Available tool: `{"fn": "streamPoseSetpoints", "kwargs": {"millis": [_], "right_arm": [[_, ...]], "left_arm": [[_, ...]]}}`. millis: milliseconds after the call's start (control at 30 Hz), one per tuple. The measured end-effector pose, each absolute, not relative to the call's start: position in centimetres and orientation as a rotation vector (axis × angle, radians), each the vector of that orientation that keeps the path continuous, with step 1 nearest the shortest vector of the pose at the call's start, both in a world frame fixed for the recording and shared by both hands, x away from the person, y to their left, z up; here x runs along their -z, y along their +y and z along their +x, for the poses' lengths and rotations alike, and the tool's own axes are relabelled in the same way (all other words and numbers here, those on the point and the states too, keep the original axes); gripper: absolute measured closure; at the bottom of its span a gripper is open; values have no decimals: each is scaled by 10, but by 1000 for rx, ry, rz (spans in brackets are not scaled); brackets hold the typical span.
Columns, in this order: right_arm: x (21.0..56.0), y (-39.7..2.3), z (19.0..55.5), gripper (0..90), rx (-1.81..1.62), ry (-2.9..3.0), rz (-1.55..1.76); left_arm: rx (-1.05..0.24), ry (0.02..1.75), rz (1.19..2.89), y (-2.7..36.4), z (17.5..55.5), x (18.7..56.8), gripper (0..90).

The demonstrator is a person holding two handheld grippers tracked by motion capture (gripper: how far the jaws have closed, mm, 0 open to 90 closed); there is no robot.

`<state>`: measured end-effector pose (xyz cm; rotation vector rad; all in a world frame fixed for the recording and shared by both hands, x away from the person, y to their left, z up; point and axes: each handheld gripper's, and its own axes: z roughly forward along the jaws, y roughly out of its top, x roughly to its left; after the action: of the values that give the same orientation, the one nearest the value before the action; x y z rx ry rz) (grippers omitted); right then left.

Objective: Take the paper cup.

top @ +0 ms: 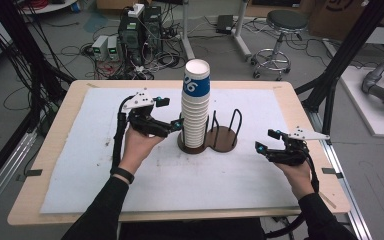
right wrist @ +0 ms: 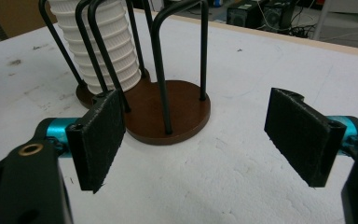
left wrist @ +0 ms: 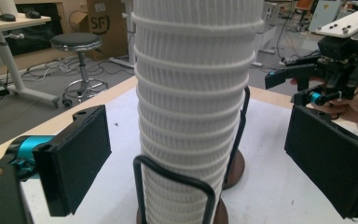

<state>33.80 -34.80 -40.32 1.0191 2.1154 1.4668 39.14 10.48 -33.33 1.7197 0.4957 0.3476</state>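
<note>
Wooden counter [top: 60, 125] under a white mat [top: 260, 107], lab floor with cables and a stool [top: 279, 30] behind. Near the mat's middle, a tall stack of white ribbed cups [top: 195, 107] upright in one ring of a brown two-ring holder [top: 223, 138]. Left gripper [top: 176, 124] beside the stack, jaws apart around it, not touching. Right gripper [top: 264, 141] right of the holder, jaws apart, empty.

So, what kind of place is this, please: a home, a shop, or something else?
Probably a lab or workshop. Behind the table with the stack of paper cups, computer towers sit on the floor among loose cables, with a round stool and a cardboard box.
</note>
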Motion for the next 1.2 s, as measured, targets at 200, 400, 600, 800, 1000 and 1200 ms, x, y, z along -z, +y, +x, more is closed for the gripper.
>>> {"fn": "streamPoseSetpoints", "kwargs": {"millis": [200, 400, 600, 800, 1000, 1200], "right_arm": [[403, -348, 338, 207, -1470, 2120, 1015], [403, -347, 337, 207, -1478, 2126, 1004], [403, -347, 337, 207, -1482, 2130, 1005], [403, -345, 337, 207, -1482, 2137, 998], [403, -343, 337, 207, -1483, 2143, 988], [399, -340, 336, 207, -1499, 2146, 977]], "left_arm": [[-326, 486, 1720, 94, 402, 330, 68], [-317, 469, 1717, 85, 411, 327, 68], [-299, 460, 1728, 75, 419, 324, 68], [-293, 463, 1721, 67, 425, 328, 69], [-281, 451, 1729, 62, 429, 326, 69], [-276, 439, 1732, 60, 429, 325, 108]]}}
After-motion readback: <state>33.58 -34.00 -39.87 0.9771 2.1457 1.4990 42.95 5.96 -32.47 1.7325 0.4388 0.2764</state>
